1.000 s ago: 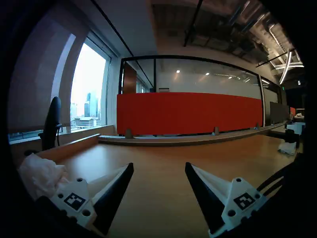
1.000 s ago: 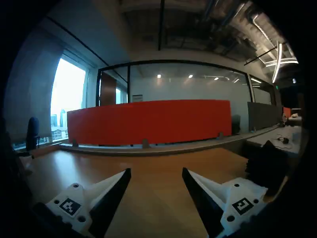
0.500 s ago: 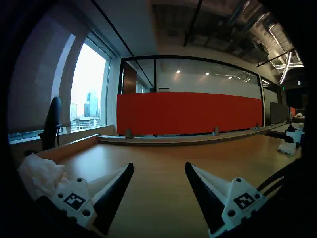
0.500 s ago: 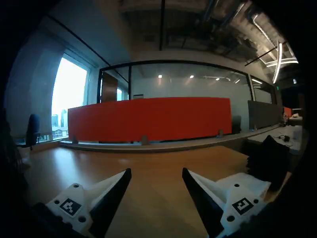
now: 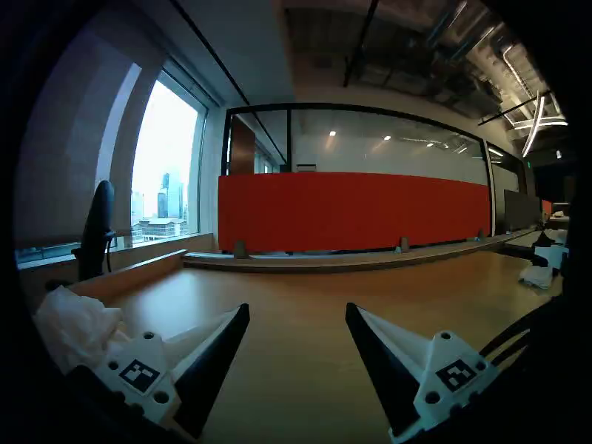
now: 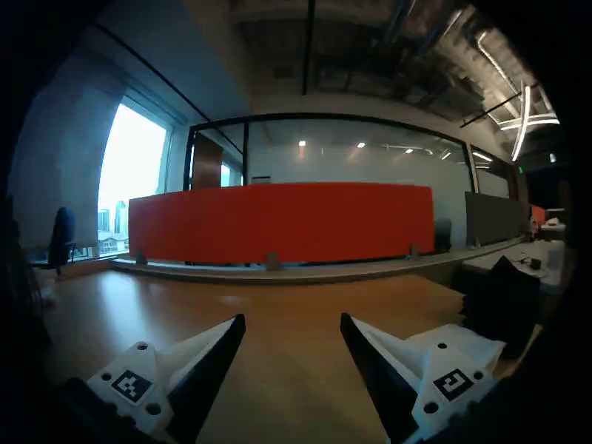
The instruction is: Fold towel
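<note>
A crumpled white towel [image 5: 74, 325] lies on the wooden table [image 5: 296, 281] at the lower left of the left gripper view, just beside the left finger. My left gripper [image 5: 296, 309] hangs low over the table, open, with nothing between its fingers. In the right gripper view my right gripper [image 6: 291, 320] is also open and holds nothing, low over the same wooden table [image 6: 281, 296]. A small white cloth [image 5: 536, 275] rests far off at the right edge of the left gripper view.
A red divider panel [image 5: 355, 211] runs along the table's far edge, with glass walls behind. A dark stack of folded fabric [image 6: 503, 303] sits close to the right gripper's right finger. An office chair [image 5: 96, 229] stands by the window at left.
The right gripper view has shifted slightly, so the divider and dark stack sit a little differently in it. The left gripper has stayed still. Both stay open.
</note>
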{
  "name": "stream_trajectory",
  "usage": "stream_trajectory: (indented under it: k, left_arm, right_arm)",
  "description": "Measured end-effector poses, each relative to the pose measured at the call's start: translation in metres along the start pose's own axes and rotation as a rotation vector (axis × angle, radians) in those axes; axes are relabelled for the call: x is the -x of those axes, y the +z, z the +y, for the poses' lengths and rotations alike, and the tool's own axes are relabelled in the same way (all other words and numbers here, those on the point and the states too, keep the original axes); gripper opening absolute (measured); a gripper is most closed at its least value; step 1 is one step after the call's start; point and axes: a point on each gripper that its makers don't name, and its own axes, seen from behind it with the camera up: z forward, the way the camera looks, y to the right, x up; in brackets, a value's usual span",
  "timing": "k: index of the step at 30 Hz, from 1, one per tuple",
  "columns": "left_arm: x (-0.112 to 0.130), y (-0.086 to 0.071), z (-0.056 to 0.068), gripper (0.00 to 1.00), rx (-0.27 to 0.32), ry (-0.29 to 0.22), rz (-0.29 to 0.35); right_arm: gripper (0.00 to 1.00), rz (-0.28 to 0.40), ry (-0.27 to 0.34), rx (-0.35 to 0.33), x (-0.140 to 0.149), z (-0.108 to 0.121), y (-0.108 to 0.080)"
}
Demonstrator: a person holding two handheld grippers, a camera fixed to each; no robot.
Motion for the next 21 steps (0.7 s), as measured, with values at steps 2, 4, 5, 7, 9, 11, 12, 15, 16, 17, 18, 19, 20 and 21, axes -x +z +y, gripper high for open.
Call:
stream_trajectory:
  k: [2,4,5,7,9,11,12,15,16,17,18,19,20,21]
  left_arm:
    - [0.0001,0.0000,-0.0003,0.97,0.000,0.000,0.000]
    - [0.0002,-0.0002,-0.0006,0.97,0.000,0.000,0.000]
    - [0.0003,-0.0002,-0.0007,0.97,0.000,0.000,0.000]
    - [0.0004,-0.0002,-0.0007,0.97,0.000,0.000,0.000]
    - [0.0005,-0.0001,-0.0006,0.97,0.000,0.000,0.000]
    - [0.0005,0.0001,-0.0006,0.97,0.000,0.000,0.000]
    - [0.0005,0.0003,-0.0005,0.97,0.000,0.000,0.000]
    - [0.0004,0.0006,-0.0005,0.97,0.000,0.000,0.000]
    - [0.0004,0.0006,-0.0006,0.97,0.000,0.000,0.000]
    - [0.0005,0.0006,-0.0006,0.97,0.000,0.000,0.000]
    - [0.0005,0.0005,-0.0007,0.97,0.000,0.000,0.000]
    - [0.0004,0.0005,-0.0006,0.97,0.000,0.000,0.000]
    - [0.0003,0.0004,-0.0006,0.97,0.000,0.000,0.000]
    - [0.0002,0.0004,-0.0005,0.97,0.000,0.000,0.000]
  right_arm:
    - [0.99,-0.001,-0.008,-0.003,0.0002,-0.0018,-0.0003]
    - [1.00,-0.001,-0.015,-0.004,0.0005,-0.0033,-0.0004]
    - [0.99,-0.001,-0.018,-0.004,0.0006,-0.0039,-0.0003]
    - [0.99,-0.001,-0.021,-0.002,0.0004,-0.0042,-0.0004]
    - [0.99,-0.002,-0.021,0.000,0.0000,-0.0042,-0.0005]
    - [0.99,-0.001,-0.021,0.001,-0.0006,-0.0043,-0.0008]
    - [0.99,-0.001,-0.021,0.002,-0.0008,-0.0043,-0.0009]
    - [1.00,-0.001,-0.021,0.002,-0.0007,-0.0047,-0.0012]
    - [1.00,-0.001,-0.021,0.002,-0.0005,-0.0046,-0.0013]
    - [0.99,-0.001,-0.021,0.002,-0.0003,-0.0046,-0.0013]
    - [0.99,-0.001,-0.021,0.002,-0.0002,-0.0045,-0.0013]
    - [0.99,-0.002,-0.021,0.003,-0.0005,-0.0044,-0.0013]
    - [0.99,-0.002,-0.021,0.003,-0.0007,-0.0044,-0.0013]
    - [1.00,-0.003,-0.021,0.003,-0.0009,-0.0043,-0.0013]
